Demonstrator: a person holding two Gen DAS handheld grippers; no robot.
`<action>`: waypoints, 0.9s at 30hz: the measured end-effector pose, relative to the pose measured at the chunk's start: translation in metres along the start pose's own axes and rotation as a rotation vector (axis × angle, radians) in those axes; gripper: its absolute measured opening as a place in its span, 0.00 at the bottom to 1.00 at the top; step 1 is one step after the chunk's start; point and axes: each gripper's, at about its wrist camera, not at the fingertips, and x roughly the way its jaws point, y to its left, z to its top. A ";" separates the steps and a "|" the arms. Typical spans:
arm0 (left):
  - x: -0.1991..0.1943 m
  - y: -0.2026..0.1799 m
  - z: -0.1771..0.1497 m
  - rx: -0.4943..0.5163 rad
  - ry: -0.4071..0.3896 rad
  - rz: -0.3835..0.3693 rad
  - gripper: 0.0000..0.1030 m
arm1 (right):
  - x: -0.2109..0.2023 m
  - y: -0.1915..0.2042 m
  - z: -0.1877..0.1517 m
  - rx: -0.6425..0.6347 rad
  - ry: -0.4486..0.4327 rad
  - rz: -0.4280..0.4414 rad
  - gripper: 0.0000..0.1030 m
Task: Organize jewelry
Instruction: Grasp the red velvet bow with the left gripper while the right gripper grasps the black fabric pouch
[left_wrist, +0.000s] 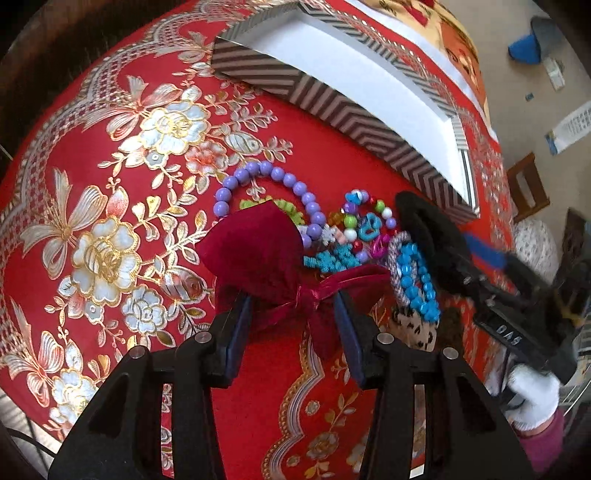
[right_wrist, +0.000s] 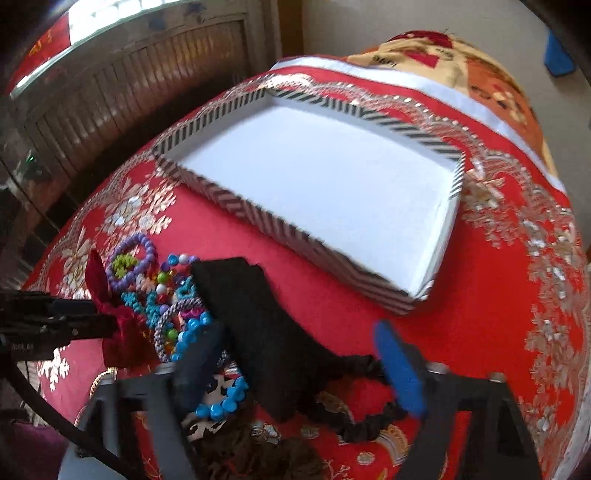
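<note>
A heap of jewelry lies on the red embroidered cloth: a purple bead bracelet (left_wrist: 266, 173), mixed coloured beads (left_wrist: 369, 221) and a blue bead bracelet (left_wrist: 417, 273) (right_wrist: 221, 402). A dark red velvet bow (left_wrist: 266, 251) (right_wrist: 110, 314) lies at the heap's near-left side. My left gripper (left_wrist: 293, 317) stands open astride its knot, the pads apart from it. A black fabric headband (right_wrist: 266, 325) (left_wrist: 424, 229) lies over the heap's right side. My right gripper (right_wrist: 299, 362) is open around it, one finger on each side.
A shallow striped box (right_wrist: 280, 218) (left_wrist: 332, 107) with a white inside stands just behind the heap. A leopard-print piece (left_wrist: 417, 328) lies by the blue bracelet. A white-gloved hand (left_wrist: 532, 398) holds the right gripper. The cloth's far edge drops to the floor.
</note>
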 end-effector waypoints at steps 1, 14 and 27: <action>0.000 0.002 0.000 -0.006 -0.005 -0.003 0.30 | 0.003 0.000 -0.001 0.002 0.012 0.030 0.44; -0.037 0.008 -0.014 0.051 -0.082 -0.028 0.06 | -0.025 0.009 -0.017 -0.018 -0.052 0.079 0.09; -0.083 -0.021 0.035 0.149 -0.214 -0.003 0.06 | -0.080 -0.011 -0.002 0.097 -0.194 0.108 0.09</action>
